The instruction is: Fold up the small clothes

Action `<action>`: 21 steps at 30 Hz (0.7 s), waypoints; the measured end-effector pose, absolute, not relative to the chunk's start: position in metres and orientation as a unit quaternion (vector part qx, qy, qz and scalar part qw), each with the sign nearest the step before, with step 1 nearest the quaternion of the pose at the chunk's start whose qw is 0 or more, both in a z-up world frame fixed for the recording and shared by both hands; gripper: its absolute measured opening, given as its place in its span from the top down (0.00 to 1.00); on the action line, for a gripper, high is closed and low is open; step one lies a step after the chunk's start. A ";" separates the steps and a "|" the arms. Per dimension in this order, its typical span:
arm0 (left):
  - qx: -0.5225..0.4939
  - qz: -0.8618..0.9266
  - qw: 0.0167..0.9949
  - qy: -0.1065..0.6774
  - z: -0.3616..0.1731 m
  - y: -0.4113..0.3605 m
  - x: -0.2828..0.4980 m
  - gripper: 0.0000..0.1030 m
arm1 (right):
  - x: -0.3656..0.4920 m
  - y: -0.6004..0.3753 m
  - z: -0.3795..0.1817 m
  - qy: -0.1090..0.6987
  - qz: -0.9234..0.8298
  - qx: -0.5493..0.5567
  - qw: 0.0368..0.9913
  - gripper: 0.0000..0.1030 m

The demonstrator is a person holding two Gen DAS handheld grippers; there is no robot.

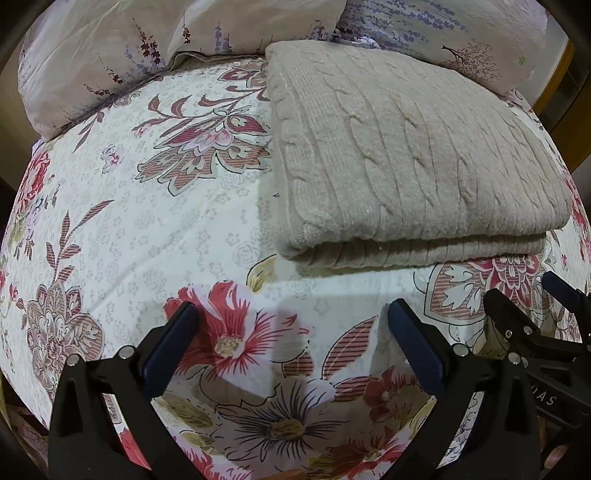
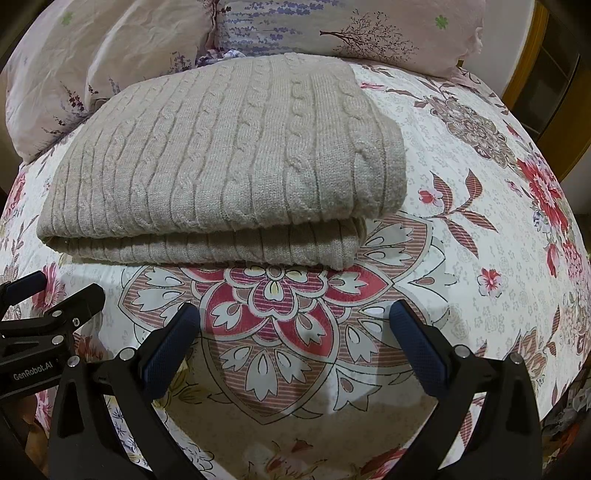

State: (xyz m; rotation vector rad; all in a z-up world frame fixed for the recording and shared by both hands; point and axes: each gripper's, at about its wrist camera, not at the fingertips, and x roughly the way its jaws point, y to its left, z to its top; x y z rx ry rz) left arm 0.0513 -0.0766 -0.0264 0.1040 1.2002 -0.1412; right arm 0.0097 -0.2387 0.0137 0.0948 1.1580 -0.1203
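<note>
A beige cable-knit sweater (image 1: pixel 406 147) lies folded into a thick rectangle on the flowered bedsheet (image 1: pixel 147 229); it also shows in the right wrist view (image 2: pixel 229 158), with its folded edge facing me. My left gripper (image 1: pixel 291 317) is open and empty, hovering over the sheet in front of the sweater's left corner. My right gripper (image 2: pixel 295 317) is open and empty, in front of the sweater's right half. Each gripper shows at the edge of the other's view: the right one (image 1: pixel 535 314) and the left one (image 2: pixel 55 299).
Pale pillows with purple plant prints (image 1: pixel 110 55) lie behind the sweater, and also show in the right wrist view (image 2: pixel 369 33). A wooden frame (image 2: pixel 546 92) stands at the right. The sheet (image 2: pixel 480 258) spreads left and right of the sweater.
</note>
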 end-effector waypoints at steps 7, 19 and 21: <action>0.049 -0.068 0.819 0.568 -0.026 -0.075 0.055 0.02 | 0.010 -0.239 0.014 0.547 -0.057 0.045 0.834 0.01; 0.049 -0.067 0.817 0.570 -0.026 -0.075 0.055 0.02 | 0.010 -0.239 0.014 0.547 -0.056 0.044 0.834 0.01; 0.048 -0.067 0.817 0.571 -0.026 -0.075 0.056 0.02 | 0.010 -0.239 0.014 0.547 -0.056 0.044 0.834 0.01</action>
